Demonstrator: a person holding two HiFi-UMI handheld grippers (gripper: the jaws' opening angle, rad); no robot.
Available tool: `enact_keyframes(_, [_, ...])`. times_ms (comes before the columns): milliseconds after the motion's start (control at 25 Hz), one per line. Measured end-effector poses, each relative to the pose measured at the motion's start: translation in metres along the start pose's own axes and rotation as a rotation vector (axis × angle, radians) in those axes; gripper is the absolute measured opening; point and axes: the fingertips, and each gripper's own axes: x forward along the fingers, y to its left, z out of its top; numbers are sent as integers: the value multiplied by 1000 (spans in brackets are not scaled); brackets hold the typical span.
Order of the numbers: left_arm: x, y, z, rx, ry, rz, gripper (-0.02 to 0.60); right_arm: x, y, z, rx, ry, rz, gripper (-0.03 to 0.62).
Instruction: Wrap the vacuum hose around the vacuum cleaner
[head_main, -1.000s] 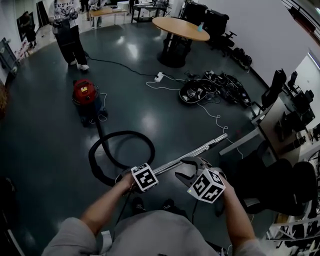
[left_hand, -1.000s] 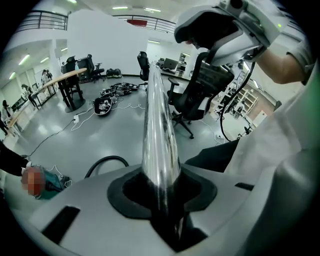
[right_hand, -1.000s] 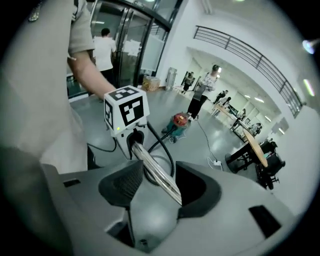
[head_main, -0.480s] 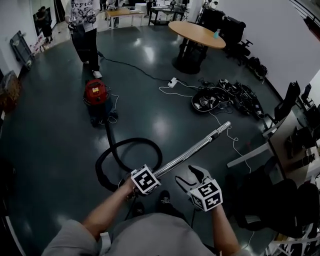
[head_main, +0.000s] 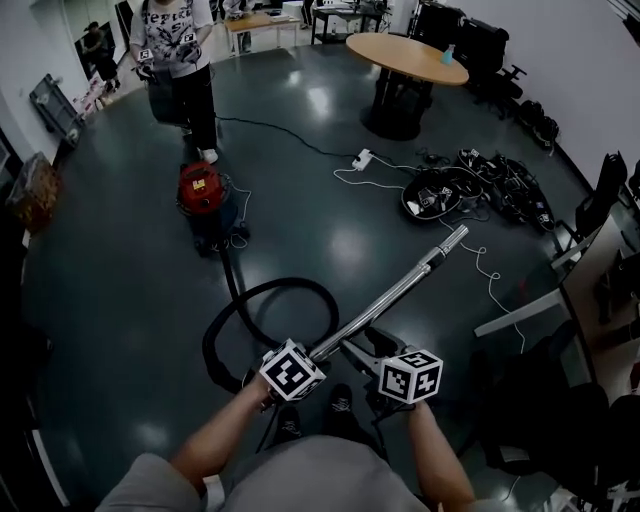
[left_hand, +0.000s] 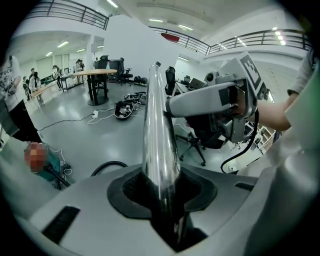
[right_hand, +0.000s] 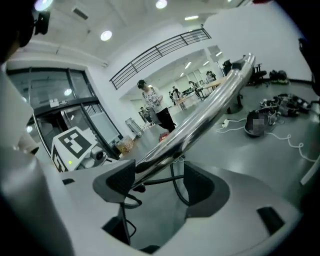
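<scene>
The red vacuum cleaner (head_main: 203, 190) stands on the dark floor at far left. Its black hose (head_main: 262, 300) runs toward me and curls in a loop. The hose ends in a shiny metal wand (head_main: 400, 290) that slants up to the right. My left gripper (head_main: 305, 358) is shut on the wand's (left_hand: 159, 125) lower end. My right gripper (head_main: 362, 343) sits just right of it, jaws wide after just opening. In the right gripper view the wand (right_hand: 200, 117) crosses between the open jaws (right_hand: 160, 185), close to the left pad.
A person (head_main: 178, 60) stands behind the vacuum cleaner. A round wooden table (head_main: 405, 55) is at the back. A power strip (head_main: 362, 158) and a heap of cables (head_main: 470, 185) lie to the right. Office chairs and a desk edge (head_main: 520, 310) crowd the right side.
My right gripper has sunk, rolled and come in beside the wand, with its jaws now wider. My left gripper has shifted with the wand, whose far tip now points further away.
</scene>
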Motion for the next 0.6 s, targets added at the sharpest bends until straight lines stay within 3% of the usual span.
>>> enact_keyframes(280, [21,14,15,-65,8,31,135,19,-14,11,194,-7,141,285])
enact_keyframes(600, [41,10,32,-69,10,43,135,54,-41,26,322,-20,175,285])
